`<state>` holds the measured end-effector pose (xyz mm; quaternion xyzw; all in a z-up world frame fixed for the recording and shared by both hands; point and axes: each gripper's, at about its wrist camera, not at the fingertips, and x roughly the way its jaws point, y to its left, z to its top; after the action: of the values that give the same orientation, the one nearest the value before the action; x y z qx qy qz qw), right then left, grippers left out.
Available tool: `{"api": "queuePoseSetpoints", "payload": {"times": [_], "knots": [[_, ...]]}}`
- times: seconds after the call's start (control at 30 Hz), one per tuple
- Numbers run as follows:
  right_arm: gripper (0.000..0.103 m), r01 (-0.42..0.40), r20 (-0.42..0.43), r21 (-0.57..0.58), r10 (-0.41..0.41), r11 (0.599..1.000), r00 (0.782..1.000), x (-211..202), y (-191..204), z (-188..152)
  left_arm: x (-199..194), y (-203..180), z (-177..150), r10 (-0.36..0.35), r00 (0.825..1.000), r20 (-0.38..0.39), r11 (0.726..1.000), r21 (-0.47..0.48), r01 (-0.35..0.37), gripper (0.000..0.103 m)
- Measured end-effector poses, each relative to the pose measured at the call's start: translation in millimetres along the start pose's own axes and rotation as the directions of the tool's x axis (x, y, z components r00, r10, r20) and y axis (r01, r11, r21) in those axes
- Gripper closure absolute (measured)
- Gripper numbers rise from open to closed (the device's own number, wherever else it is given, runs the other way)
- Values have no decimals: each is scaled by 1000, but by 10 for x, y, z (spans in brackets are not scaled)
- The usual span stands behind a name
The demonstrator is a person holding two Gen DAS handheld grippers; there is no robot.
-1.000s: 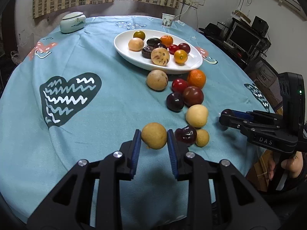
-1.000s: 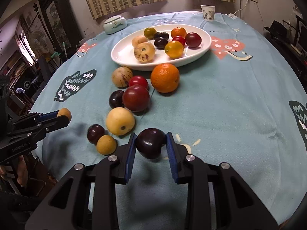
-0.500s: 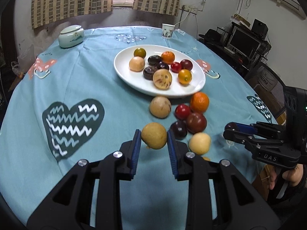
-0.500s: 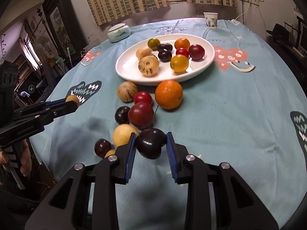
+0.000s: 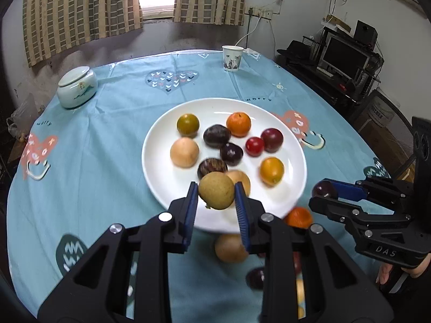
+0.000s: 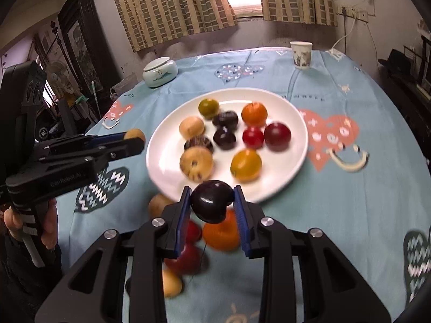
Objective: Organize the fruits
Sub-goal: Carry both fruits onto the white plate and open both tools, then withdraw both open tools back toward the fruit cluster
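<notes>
White plate holds 9 fruits. Left gripper clenched on tan round fruit above plate's near rim. Right gripper clenched on dark plum above plate's near edge. Loose fruits on blue tablecloth near plate.

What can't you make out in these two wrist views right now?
- Left wrist: loose fruits on the tablecloth near the white plate are hidden behind the left gripper, so no count.
- Right wrist: fruits below the right gripper are motion-blurred and partly covered; types unclear.
- Paper cup: print too small.
</notes>
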<state>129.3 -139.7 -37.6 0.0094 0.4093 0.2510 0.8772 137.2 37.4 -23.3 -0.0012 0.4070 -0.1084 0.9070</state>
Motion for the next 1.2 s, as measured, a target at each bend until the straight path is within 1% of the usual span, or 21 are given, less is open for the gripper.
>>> {"api": "queuePoseSetpoints", "payload": {"times": [0.1, 0.2, 0.3, 0.43, 0.53, 0.57, 0.6, 0.63, 0.67, 0.77, 0.87, 0.9, 0.97, 1.0, 1.07, 1.2], "knots": [[71, 12, -9, -32, -12, 999, 1000, 157, 23, 229, 172, 34, 153, 17, 1000, -18, 1000, 4, -17, 75], [71, 15, -22, -39, -16, 999, 1000, 380, 20, 372, 368, 98, 250, 38, 999, -37, 999, -3, -38, 75], [71, 34, -26, -33, -35, 999, 999, 562, -12, 408, 499, 164, 247, 41, 998, -55, 999, -24, -42, 75], [71, 38, -25, -29, -39, 999, 999, 666, -57, 423, 617, 260, 243, 26, 997, -67, 998, -50, -29, 75], [71, 35, -42, -19, -36, 999, 998, 721, -94, 422, 645, 289, 245, 14, 998, -67, 998, -61, -18, 74], [69, 30, -48, -11, -30, 999, 998, 737, -103, 423, 637, 299, 247, 16, 998, -62, 998, -60, -19, 69], [67, 28, -49, 1, -28, 1000, 998, 748, -113, 424, 621, 302, 250, 18, 998, -58, 998, -58, -21, 61], [45, 34, -40, 6, -34, 999, 999, 742, -119, 426, 595, 311, 247, 20, 999, -49, 998, -61, -23, 44], [32, 46, -23, 7, -46, 999, 999, 724, -122, 434, 557, 323, 244, 26, 999, -32, 997, -66, -28, 41], [32, 125, 79, -14, -123, 992, 989, 558, -121, 390, 419, 422, 197, 32, 999, 0, 995, -95, -32, 41], [30, 157, 137, 8, -156, 988, 978, 451, -188, 354, 311, 561, 131, 29, 999, 16, 986, -162, -26, 41], [29, 157, 145, 22, -159, 987, 977, 427, -225, 342, 276, 597, 112, 34, 999, 22, 983, -181, -29, 41], [17, 162, 157, 55, -169, 985, 973, 392, -296, 323, 190, 635, 31, 51, 998, 33, 977, -210, -43, 37], [15, 172, 165, 74, -182, 982, 969, 376, -337, 314, 151, 635, -14, 61, 997, 36, 975, -215, -52, 37], [14, 182, 178, 93, -196, 979, 964, 347, -390, 289, 57, 608, -137, 80, 996, 36, 972, -222, -70, 37], [14, 185, 191, 111, -204, 976, 960, 321, -449, 224, -154, 434, -476, 75, 997, 34, 977, -201, -66, 35]]}}
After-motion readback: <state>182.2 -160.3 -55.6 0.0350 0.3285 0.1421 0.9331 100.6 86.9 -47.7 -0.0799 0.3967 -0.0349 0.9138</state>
